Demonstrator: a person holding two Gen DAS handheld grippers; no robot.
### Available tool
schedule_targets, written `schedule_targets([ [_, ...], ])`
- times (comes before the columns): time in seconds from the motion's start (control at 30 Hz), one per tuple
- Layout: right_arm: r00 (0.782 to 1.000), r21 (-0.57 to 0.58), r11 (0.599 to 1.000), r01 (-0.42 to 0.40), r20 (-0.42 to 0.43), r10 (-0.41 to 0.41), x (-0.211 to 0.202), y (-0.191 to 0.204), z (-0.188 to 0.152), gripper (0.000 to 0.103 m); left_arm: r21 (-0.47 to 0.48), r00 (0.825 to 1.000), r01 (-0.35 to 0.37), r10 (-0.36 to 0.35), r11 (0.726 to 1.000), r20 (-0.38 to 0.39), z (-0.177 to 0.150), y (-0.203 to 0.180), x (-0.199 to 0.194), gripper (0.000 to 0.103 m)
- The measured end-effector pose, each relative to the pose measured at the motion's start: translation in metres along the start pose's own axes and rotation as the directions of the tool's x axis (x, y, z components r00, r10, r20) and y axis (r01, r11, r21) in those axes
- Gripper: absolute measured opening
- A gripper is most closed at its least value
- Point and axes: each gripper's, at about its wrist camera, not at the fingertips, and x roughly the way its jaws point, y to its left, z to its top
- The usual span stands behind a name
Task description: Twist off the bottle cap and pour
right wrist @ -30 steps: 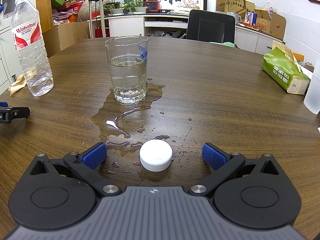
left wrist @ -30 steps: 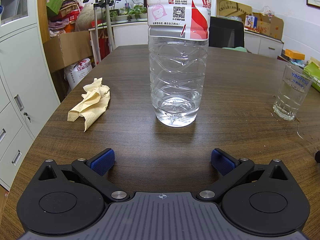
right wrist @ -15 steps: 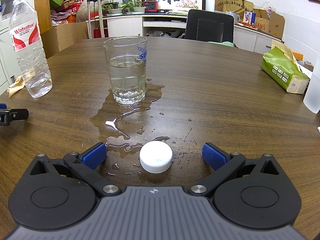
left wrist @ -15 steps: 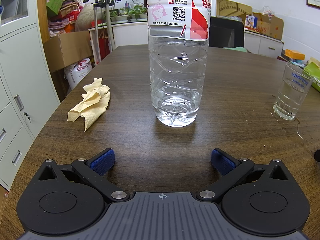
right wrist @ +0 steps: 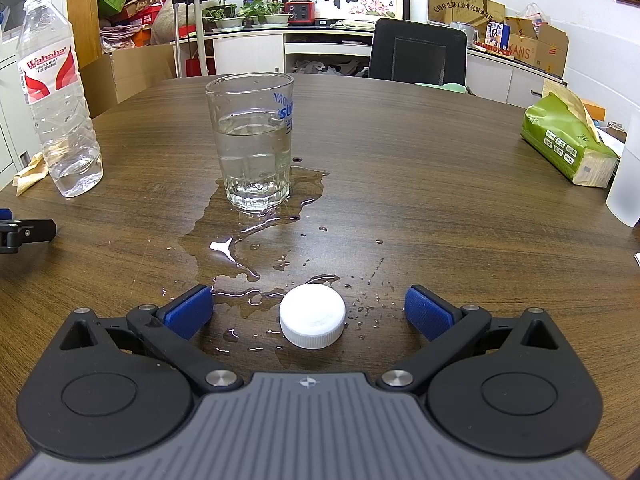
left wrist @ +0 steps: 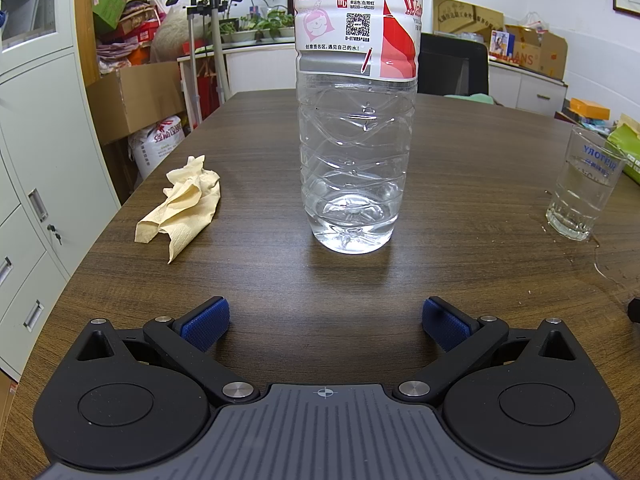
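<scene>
Nothing has shifted since a second ago. Both grippers, left (left wrist: pixel 325 323) and right (right wrist: pixel 308 312), sit spread wide, empty. White cap (right wrist: pixel 312 316) lies between right fingers; uncapped bottle (left wrist: pixel 354 128) stands at twelve o'clock of left gripper.

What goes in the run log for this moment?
bottle: uncapped, upright | cap: on table, unheld | glass: partly filled | left gripper, right gripper: open

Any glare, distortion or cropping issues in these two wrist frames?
Right wrist: bright specular glint on the spilled water in front of the glass; white cap sharp, mildly bright. Left wrist: bottle cropped at the top edge, soft shadow at its base. Both views: fisheye bending at the edges, cabinets and table rim curved; no motion blur.
</scene>
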Motion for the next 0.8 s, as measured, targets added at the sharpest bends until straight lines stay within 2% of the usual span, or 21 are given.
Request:
schedule_targets([
  [0.4,1.000,0.000,1.000,0.000,0.000,0.000,0.000,0.000,0.000,0.103,0.004,1.000,0.003,-0.003,1.000,0.000,0.000,-0.001,0.000,0.103],
  [0.7,1.000,0.000,1.000,0.000,0.000,0.000,0.000,0.000,0.000,0.103,0.066,0.997,0.082,-0.082,0.994,-0.001,0.006,0.006,0.011,0.103],
  [0.8,1.000,0.000,1.000,0.000,0.000,0.000,0.000,0.000,0.000,0.103,0.066,0.997,0.081,-0.081,0.995,-0.001,0.009,0.002,0.016,0.103],
])
